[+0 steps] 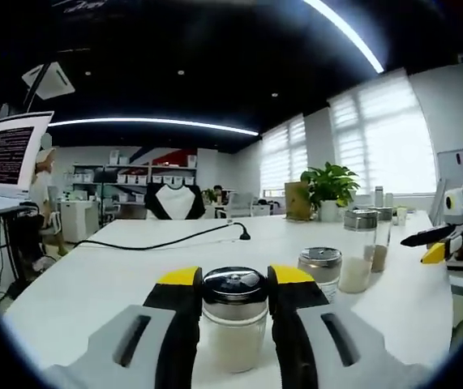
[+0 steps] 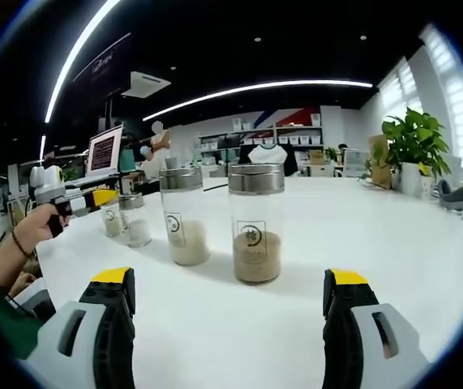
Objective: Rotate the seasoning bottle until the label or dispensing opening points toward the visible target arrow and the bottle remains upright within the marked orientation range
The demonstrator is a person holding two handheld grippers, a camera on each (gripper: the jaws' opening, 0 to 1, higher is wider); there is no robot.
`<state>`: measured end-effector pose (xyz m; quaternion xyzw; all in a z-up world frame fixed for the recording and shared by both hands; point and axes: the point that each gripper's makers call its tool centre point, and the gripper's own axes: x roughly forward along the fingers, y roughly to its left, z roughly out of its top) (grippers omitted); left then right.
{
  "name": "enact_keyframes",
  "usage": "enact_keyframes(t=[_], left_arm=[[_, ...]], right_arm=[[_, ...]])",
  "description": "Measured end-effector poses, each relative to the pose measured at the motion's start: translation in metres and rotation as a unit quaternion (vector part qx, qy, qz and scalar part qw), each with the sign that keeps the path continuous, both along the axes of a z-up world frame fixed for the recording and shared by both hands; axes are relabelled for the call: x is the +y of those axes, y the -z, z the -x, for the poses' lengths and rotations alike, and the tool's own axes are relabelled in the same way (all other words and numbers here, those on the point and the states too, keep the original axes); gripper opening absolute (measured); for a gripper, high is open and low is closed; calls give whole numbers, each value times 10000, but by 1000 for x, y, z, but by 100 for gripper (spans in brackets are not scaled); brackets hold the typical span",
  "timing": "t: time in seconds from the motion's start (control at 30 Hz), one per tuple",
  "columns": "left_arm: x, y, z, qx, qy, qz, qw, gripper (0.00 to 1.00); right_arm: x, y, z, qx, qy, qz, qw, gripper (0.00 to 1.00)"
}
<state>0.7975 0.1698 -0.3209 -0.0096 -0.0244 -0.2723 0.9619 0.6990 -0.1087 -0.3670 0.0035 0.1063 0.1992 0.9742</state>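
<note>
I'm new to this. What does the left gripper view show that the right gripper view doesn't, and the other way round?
Left gripper view: a close-up of the left claw closed around a short jar of white powder, and a black cable lying on the table. Right gripper view: the right claw open and empty, with printed labels facing it on a brown seasoning bottle and a white-powder bottle. Shared: the white table, the potted plant, and the other claw off to one side.
</note>
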Motion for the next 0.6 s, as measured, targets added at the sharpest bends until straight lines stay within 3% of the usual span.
enact_keyframes(t=[0.37, 0.43, 0.6], left_arm=[[2, 0, -1, -5, 682, -35, 9977, 33], [-1, 1, 1, -147, 973, -175, 9950, 33], [0, 2, 2, -178, 1199, -370, 9919, 33]], right_arm=[[-1, -4, 0, -63, 21, 19, 10000, 99], [-1, -5, 1, -100, 25, 32, 9999, 99], [0, -1, 0, -35, -1, -13, 10000, 99]])
